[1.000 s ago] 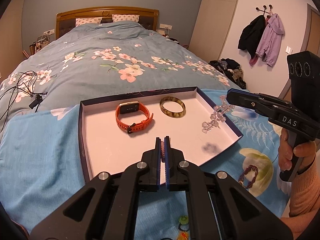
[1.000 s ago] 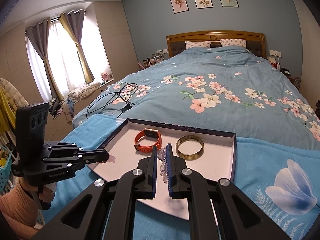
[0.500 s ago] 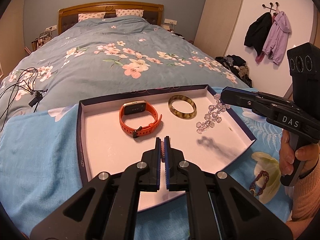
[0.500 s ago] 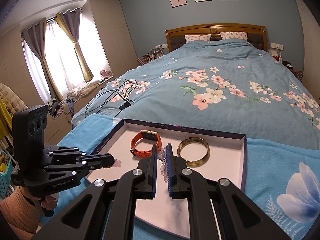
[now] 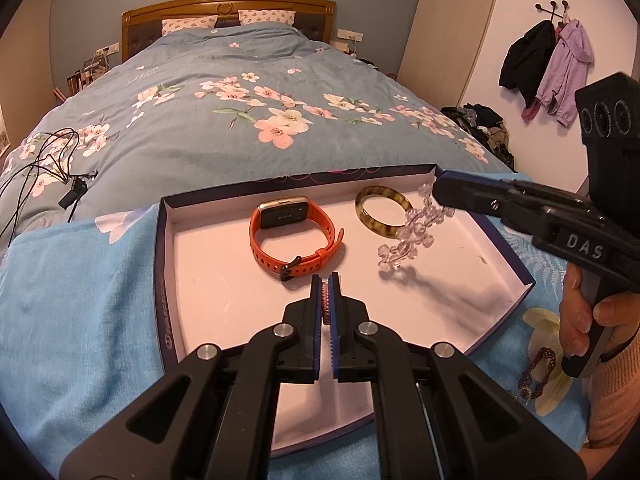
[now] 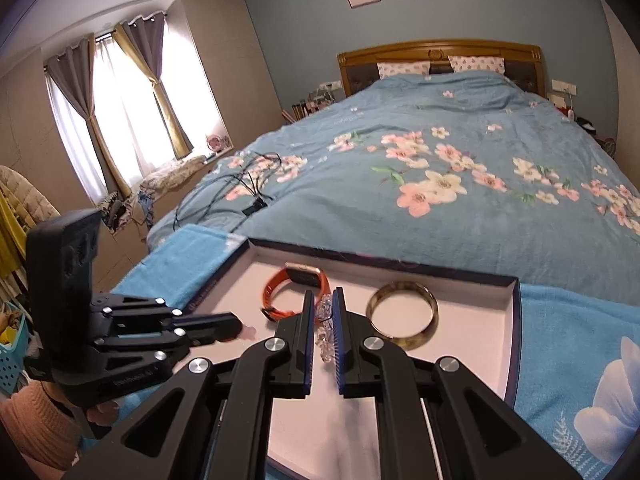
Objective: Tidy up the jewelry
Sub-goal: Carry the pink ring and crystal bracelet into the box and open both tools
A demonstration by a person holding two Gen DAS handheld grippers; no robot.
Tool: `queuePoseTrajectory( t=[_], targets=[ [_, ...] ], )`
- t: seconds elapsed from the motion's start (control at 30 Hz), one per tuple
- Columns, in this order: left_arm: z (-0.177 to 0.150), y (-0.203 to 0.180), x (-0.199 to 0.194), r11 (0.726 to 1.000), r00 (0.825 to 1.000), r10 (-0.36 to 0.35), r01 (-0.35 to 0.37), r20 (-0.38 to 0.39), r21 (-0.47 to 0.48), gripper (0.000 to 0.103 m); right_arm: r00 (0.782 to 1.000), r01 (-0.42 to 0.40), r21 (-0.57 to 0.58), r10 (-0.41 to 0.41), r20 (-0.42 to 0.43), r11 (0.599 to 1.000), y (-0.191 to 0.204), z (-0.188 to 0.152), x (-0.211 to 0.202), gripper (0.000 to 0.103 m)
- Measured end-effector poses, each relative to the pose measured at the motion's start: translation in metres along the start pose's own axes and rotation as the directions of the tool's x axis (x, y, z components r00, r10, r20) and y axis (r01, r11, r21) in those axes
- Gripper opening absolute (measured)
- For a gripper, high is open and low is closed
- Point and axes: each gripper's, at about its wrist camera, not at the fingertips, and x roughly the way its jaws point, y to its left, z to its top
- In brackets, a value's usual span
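Carried further inward since a second ago, the right hand-held gripper point(image 5: 440, 192) is clenched on a clear bead bracelet point(image 5: 408, 236) dangling over the tray point(image 5: 168, 280) beside the tortoiseshell bangle point(image 5: 382, 212) and orange watch point(image 5: 292, 236), while the left hand-held gripper point(image 5: 326, 284) pinches a pink beaded strand point(image 5: 326, 300) above the tray's near edge on the bed point(image 5: 240, 120).

An orange smartwatch point(image 5: 294, 236) and a tortoiseshell bangle point(image 5: 382, 212) lie flat, side by side, in a shallow white-lined tray point(image 5: 200, 280). A clear crystal-bead bracelet point(image 5: 412, 236) dangles above the tray by the bangle. A dark beaded bracelet point(image 5: 538, 372) lies outside the tray on the blue cloth.
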Motion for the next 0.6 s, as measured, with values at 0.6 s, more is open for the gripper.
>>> queuePoseTrajectory(
  t=[0.6],
  targets=[
    [-0.001, 0.014, 0.027, 1.000, 0.997, 0.005, -0.007, -0.071, -0.024, 0.004, 0.991, 0.109, -0.020, -0.110, -0.081, 0.994, -0.021, -0.015, 0.020, 0.007]
  ],
)
